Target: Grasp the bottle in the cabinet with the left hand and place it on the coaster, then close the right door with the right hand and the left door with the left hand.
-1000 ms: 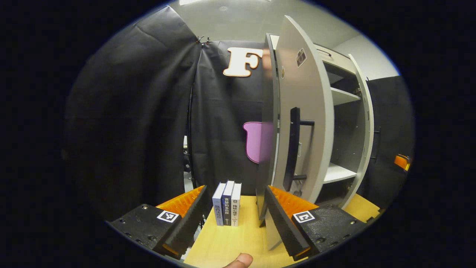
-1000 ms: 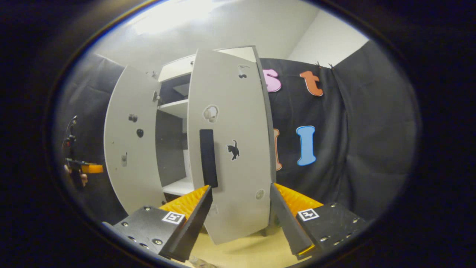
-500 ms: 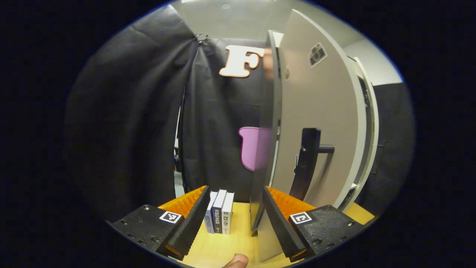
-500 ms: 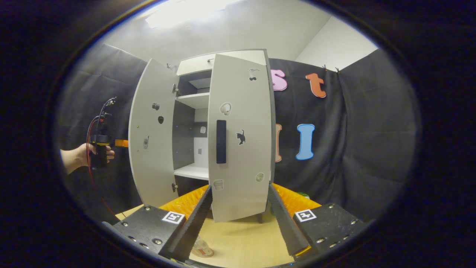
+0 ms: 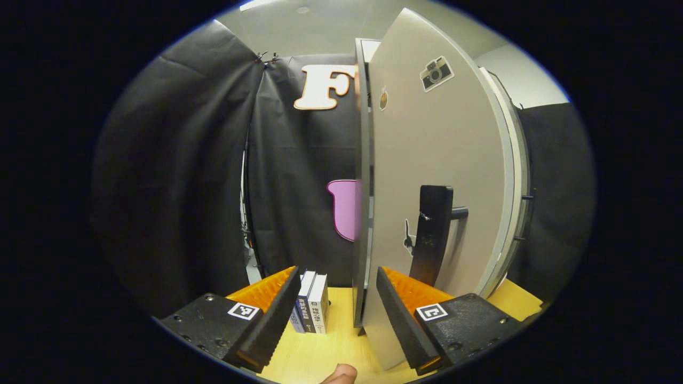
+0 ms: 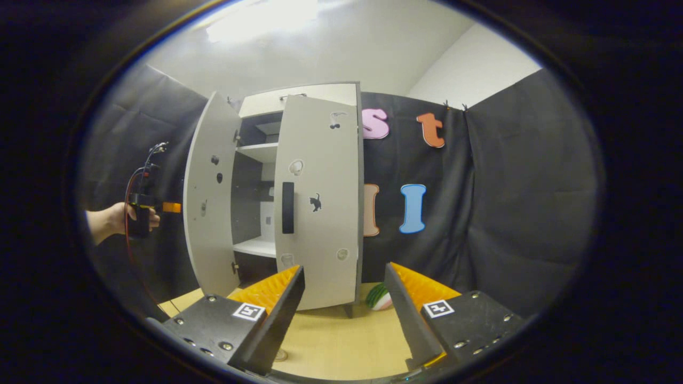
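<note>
The white cabinet (image 6: 299,96) stands on the wooden table. Its left door (image 6: 208,197) swings half open, its shelves (image 6: 259,246) showing in the gap. The right door (image 6: 320,197), with a black handle (image 6: 287,208), lies almost flat against the cabinet front. In the left gripper view the left door's outer face (image 5: 437,160) and its black handle (image 5: 435,229) are close ahead. My left gripper (image 5: 339,314) is open, its right finger (image 5: 397,314) low against that face. My right gripper (image 6: 344,314) is open, back from the right door and holding nothing.
Three upright books (image 5: 312,309) stand on the table (image 5: 331,352) left of the cabinet's side wall (image 5: 362,213). A green-striped, watermelon-like thing (image 6: 379,297) lies at the cabinet's right foot. A hand holds the left gripper (image 6: 141,208) beside the left door.
The left door has swung further towards the cabinet with my left gripper against it. My right gripper has drawn back from the right door, which now looks smaller and nearly shut.
</note>
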Demonstrator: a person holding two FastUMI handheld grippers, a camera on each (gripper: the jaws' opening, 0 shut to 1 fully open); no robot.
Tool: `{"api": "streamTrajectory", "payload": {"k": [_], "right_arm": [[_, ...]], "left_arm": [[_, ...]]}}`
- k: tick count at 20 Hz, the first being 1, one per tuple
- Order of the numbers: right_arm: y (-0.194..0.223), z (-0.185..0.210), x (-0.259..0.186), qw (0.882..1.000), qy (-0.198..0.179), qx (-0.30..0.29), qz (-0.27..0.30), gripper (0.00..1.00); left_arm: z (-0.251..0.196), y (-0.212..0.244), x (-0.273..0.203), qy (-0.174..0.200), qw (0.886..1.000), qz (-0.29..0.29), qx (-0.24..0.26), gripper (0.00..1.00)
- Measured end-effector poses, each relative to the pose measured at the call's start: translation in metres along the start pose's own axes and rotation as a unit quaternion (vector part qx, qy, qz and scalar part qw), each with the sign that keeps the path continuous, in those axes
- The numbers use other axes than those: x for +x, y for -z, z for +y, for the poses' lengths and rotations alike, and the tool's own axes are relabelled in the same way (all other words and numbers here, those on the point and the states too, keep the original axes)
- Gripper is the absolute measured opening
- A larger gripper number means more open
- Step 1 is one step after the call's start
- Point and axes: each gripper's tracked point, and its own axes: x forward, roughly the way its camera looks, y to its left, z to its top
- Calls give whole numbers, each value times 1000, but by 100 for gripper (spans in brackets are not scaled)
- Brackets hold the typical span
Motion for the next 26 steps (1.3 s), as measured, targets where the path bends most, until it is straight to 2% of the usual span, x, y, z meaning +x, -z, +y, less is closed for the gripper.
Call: {"api": "streamTrajectory", "payload": {"k": [3,4,8,9,10,11,12,14,15,17,20,21,22,23,26], "right_arm": [[4,-4,-4,1000,5,3,4,92],[5,-4,-5,1000,6,2,5,92],[5,-10,-3,1000,16,7,1,92],[3,-10,-3,1000,13,8,-1,92],[4,-3,-2,1000,6,11,-2,92],[1,1,0,1000,0,14,-6,90],[-2,3,2,1000,-5,18,-11,92],[-7,7,7,1000,-11,21,-18,90],[-8,8,10,1000,-10,22,-19,93],[-9,8,14,999,-8,22,-21,90],[-9,8,21,999,-2,23,-24,92],[-8,8,24,999,0,23,-22,89],[-7,9,27,999,1,23,-22,92],[-8,11,30,1000,1,21,-23,89],[-7,13,35,1000,6,14,-25,92]], "left_arm": [[-18,-2,3,16,1000,-7,-1,87],[-22,-2,3,19,1000,-8,2,92],[-30,-2,6,21,1000,-12,0,92],[-32,-2,6,20,1000,-7,-1,87],[-34,-1,6,21,1000,-2,-1,91],[-37,-1,6,22,1000,-2,-4,87],[-39,-1,7,23,1000,-2,-4,91],[-45,-2,8,28,1000,-5,-4,92],[-47,-3,10,29,1000,-6,-5,92],[-51,-3,11,31,999,-8,-5,92],[-61,-3,14,37,999,-10,-6,92],[-66,-3,16,39,999,-10,-6,92],[-71,-3,18,43,999,-11,-7,92],[-77,-4,20,48,999,-12,-6,92],[-94,-5,27,66,998,-14,-12,92]]}}
